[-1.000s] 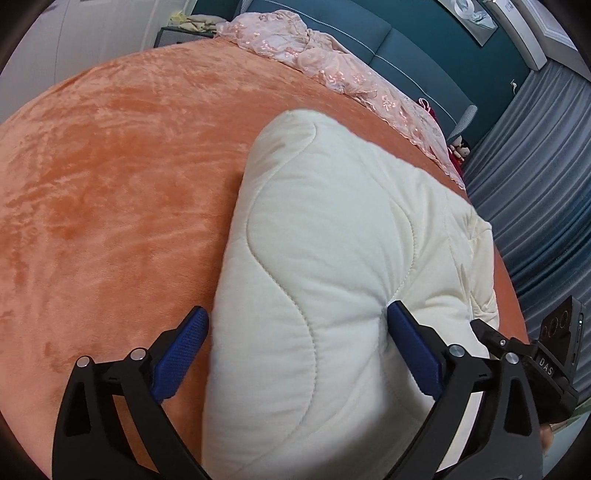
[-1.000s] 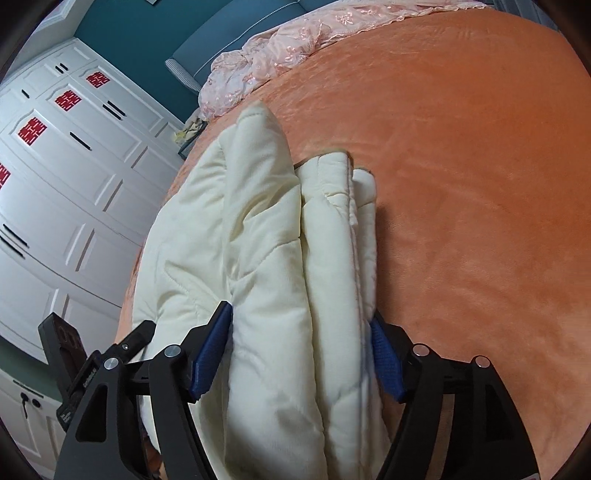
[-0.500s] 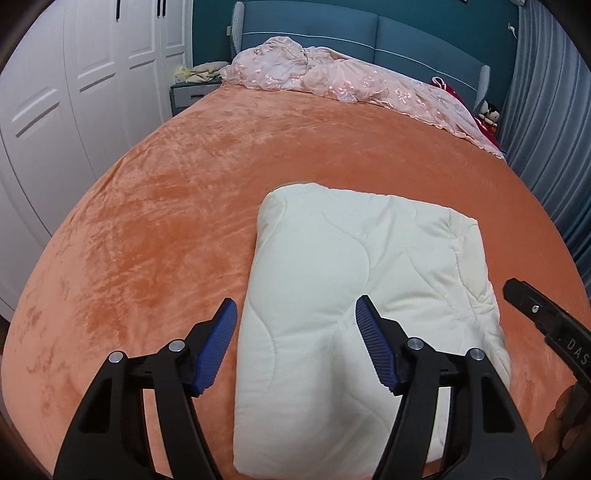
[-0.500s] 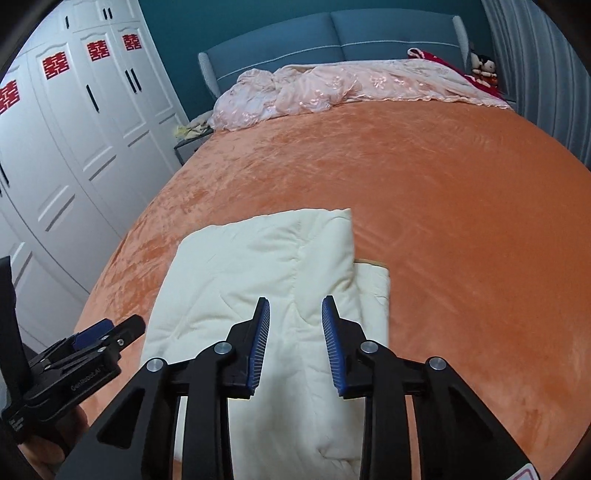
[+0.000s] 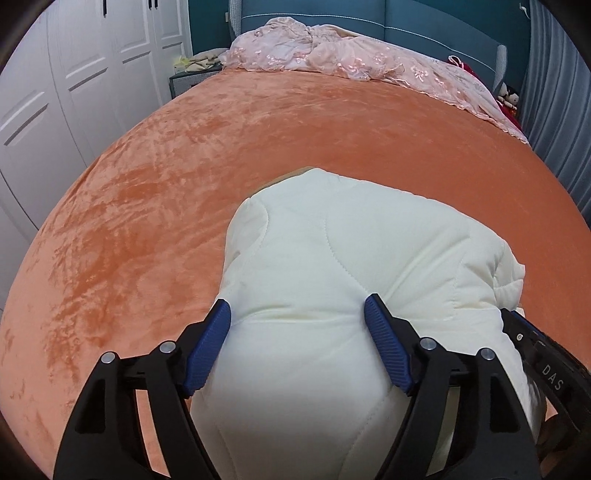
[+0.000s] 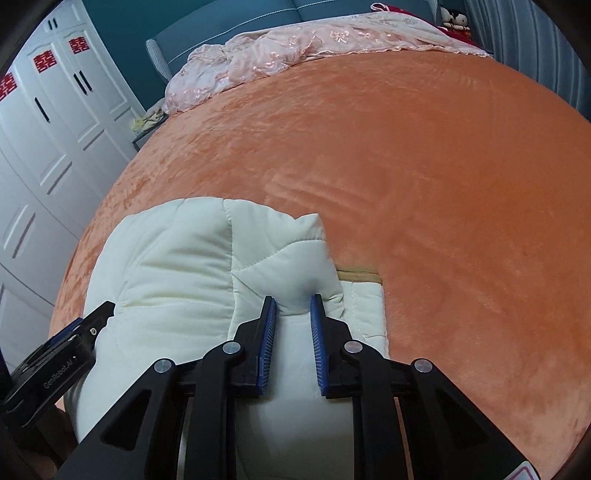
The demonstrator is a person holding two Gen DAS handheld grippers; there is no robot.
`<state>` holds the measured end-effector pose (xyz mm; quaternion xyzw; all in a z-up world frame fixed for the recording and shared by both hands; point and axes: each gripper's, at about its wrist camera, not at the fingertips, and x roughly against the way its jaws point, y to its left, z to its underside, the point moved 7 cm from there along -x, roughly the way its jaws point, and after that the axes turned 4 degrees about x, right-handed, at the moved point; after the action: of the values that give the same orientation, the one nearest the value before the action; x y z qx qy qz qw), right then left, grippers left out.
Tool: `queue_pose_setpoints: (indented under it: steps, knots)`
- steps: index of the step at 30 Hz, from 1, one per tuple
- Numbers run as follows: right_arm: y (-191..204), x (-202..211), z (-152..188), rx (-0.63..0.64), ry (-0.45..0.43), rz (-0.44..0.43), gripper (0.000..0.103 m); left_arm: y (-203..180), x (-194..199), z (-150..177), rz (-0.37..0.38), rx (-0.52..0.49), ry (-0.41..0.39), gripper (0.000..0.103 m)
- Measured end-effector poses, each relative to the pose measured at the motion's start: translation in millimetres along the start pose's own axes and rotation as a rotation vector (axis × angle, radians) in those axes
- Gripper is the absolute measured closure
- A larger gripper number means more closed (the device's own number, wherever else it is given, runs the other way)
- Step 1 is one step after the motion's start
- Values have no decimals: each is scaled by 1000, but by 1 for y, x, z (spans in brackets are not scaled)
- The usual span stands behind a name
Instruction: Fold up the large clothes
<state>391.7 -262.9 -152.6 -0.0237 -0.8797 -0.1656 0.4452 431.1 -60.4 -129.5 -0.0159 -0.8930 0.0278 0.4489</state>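
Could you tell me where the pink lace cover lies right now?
The pink lace cover lies crumpled across the bed's far end in both views, against the blue headboard.

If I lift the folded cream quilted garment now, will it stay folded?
Probably only partly: the cream quilted garment is puffy and dents around the left gripper and right gripper. It likely sags, floppy. Its loose right-hand layers look apt to unfold.

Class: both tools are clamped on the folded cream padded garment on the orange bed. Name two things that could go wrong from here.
1. The right tool pinches only a narrow ridge of the cream garment; slippery padding may slide out.
2. The left tool squeezes a thick bundle; the loose layer at its right edge could unfold if lifted.
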Motion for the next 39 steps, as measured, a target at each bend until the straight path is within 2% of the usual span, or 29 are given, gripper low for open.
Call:
queue_pose_setpoints:
  steps: [7, 14, 23, 29, 32, 35, 39]
  knots:
    - [2, -12, 5, 36, -52, 28, 88, 2, -20, 4, -21, 25, -36, 22]
    - [1, -17, 4, 39, -91, 32, 88, 0, -23, 8, -58, 18, -78, 21]
    - [2, -17, 9, 42, -125, 42, 88, 0, -29, 8, -54, 27, -85, 20]
    - [3, -17, 9, 45, -124, 51, 88, 0, -31, 8, -58, 27, -82, 19]
    - [5, -14, 6, 55, -75, 47, 88, 3, -27, 6, -34, 34, -53, 20]
    - [5, 14, 2, 52, 3, 33, 87, 12, -3, 5, 1, 27, 12, 20]
    - [10, 77, 26, 95, 11, -23, 85, 24, 51, 27, 92, 34, 68, 22]
